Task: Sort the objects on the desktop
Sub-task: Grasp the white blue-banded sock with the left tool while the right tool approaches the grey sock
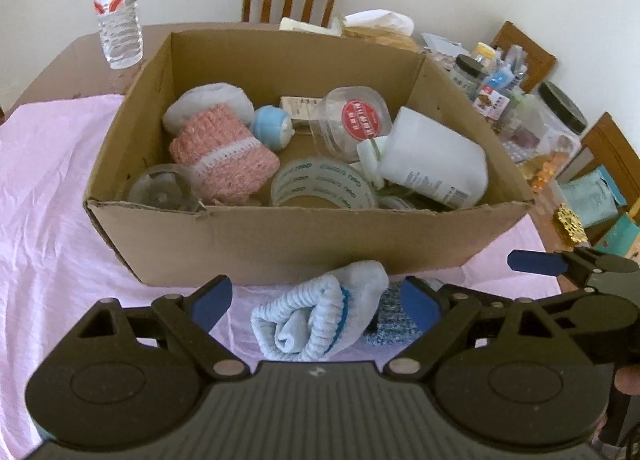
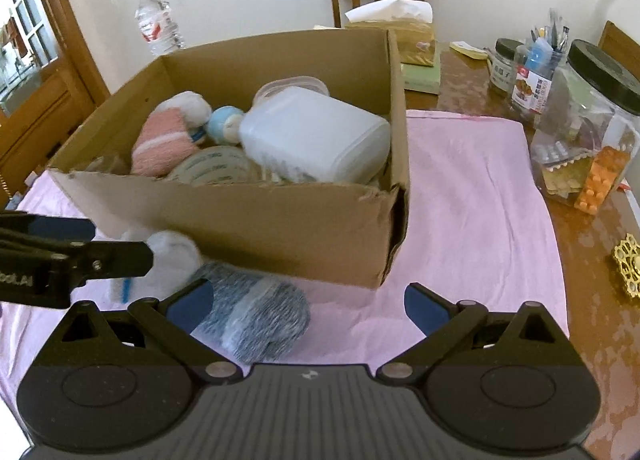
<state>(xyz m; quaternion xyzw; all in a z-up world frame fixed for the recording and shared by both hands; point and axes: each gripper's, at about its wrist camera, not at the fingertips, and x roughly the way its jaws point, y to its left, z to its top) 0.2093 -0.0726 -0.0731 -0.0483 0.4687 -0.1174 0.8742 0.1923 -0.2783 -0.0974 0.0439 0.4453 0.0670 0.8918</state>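
Observation:
A rolled white sock with blue stripes (image 1: 320, 320) (image 2: 168, 260) lies on the pink cloth in front of the cardboard box (image 1: 280, 244) (image 2: 240, 228). My left gripper (image 1: 316, 304) is open around it, and neither pad touches it. A rolled grey sock (image 1: 394, 324) (image 2: 256, 316) lies just to its right. My right gripper (image 2: 308, 308) stands open over the grey sock, which sits by its left finger. The box holds a pink knitted sock (image 1: 220, 156), a tape roll (image 1: 324, 184), a white plastic bottle (image 1: 432, 164), a clear jar (image 1: 356, 120) and a blue ball (image 1: 272, 126).
A pink cloth (image 1: 48, 200) (image 2: 472, 200) covers the near part of the wooden table. A water bottle (image 1: 118, 8) stands behind the box on the left. A tissue box (image 2: 404, 32), jars (image 2: 584, 124), a pen holder and a gold trinket (image 2: 628, 268) crowd the right side. Chairs stand around the table.

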